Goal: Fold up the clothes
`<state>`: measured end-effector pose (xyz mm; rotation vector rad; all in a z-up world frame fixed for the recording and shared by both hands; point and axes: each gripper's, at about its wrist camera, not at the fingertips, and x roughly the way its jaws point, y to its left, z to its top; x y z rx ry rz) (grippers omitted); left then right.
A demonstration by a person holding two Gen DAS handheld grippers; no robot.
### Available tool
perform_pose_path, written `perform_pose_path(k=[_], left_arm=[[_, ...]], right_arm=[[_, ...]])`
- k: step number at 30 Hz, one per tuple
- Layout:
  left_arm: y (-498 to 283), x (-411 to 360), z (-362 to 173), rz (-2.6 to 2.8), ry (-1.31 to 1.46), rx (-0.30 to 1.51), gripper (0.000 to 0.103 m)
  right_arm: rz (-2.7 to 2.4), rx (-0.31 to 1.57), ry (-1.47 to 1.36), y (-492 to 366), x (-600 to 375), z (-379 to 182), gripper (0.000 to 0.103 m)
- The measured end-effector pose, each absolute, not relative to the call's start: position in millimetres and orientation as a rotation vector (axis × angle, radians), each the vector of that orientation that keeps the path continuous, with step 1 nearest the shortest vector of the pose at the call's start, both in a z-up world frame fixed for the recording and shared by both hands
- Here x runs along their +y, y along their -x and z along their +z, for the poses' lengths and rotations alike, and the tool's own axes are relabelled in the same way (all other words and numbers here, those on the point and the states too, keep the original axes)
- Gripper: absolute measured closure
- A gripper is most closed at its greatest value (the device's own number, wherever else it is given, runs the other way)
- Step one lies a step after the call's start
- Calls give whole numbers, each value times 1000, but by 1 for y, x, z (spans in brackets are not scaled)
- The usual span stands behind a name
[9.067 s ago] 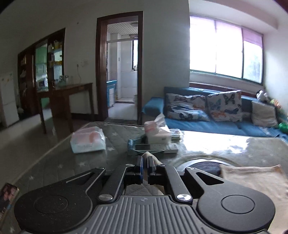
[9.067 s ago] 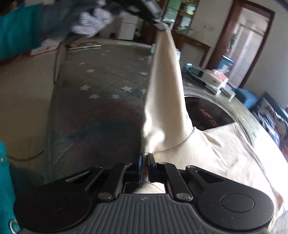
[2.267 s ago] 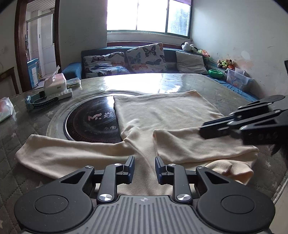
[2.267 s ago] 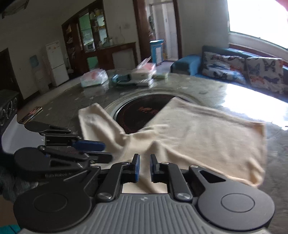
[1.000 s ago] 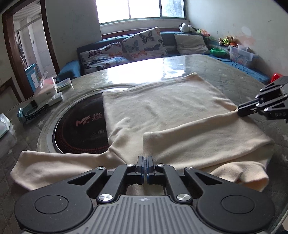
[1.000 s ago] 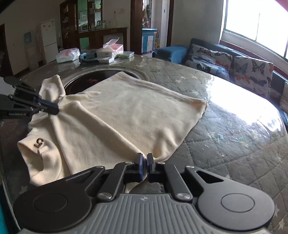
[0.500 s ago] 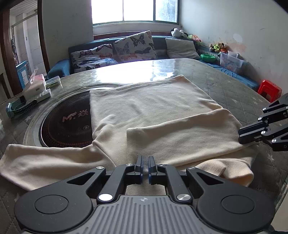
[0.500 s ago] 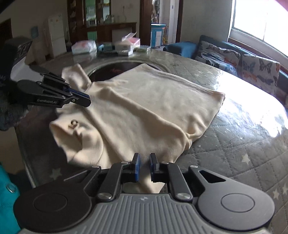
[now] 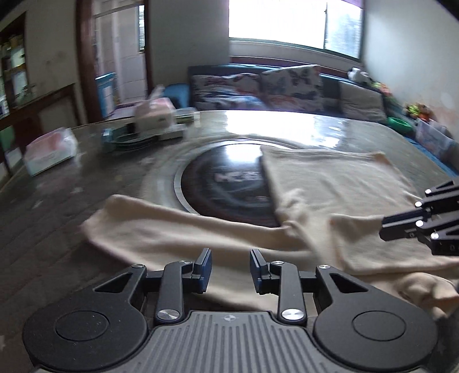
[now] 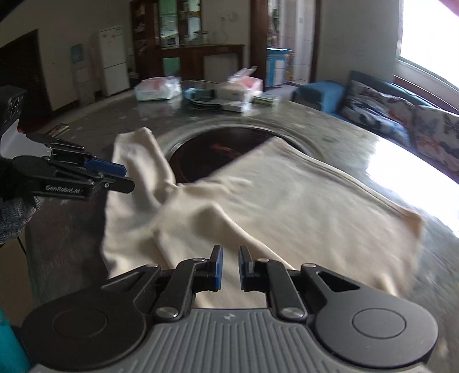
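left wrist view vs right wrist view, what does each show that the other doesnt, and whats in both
Only the left wrist view shows the window wall behind the sofa, the toys by the right wall, and the right gripper from the side. Only the right wrist view shows the white fridge, the dark wood cabinet, and the left gripper from the side, open over the outstretched sleeve. Both show the cream sweater spread on the table, the dark round inset, the tissue box and the butterfly cushions.

Soft matt cloth garment (image 9: 330, 183), glossy table (image 9: 330, 126)
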<state>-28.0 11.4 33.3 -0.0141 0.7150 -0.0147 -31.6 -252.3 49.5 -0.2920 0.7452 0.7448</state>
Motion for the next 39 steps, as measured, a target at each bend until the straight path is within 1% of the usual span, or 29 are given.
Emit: perform_pose_path(k=[8,19,22,23,29,35,39], left_arm=[[15,76,30,254,119,711,71],[-13,112,20,371,205,717,72],[-15,113,21,354,223,710,94],[-14,112,23,346,229,704,96],[2,81,58,228,236,611,98],[22,11,104,10,178,519,98],[33,-36,121,-148,154,485,98]], right_arm=[[774,758,285,15,-216,33,92],[749,691,270,36,-236,61,92],[737,669,254,44,-245,68,92],[731,662,247,47,-249,71,92],[670,644,208,60,-275,77,92],[594,629,157,66,-306,82,92],[539,615,124,71,-329,85,92]])
